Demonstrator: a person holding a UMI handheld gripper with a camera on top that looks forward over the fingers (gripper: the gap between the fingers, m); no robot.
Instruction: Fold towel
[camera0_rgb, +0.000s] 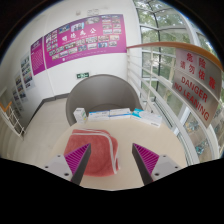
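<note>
Tongs (112, 165) are hovering with fingers spread wide, gripping nothing — the pink towel (98, 153) is lying flat on the pale worktop (50, 130) just beneath and between them, partly hidden behind the left finger (78, 160).

Magenta posters (75, 42) line the wall at the upper left of the frame. A red-lettered danger sign (195, 88) hangs on the glass panels at the right, and a curved grey partition (100, 92) stands at centre.
</note>
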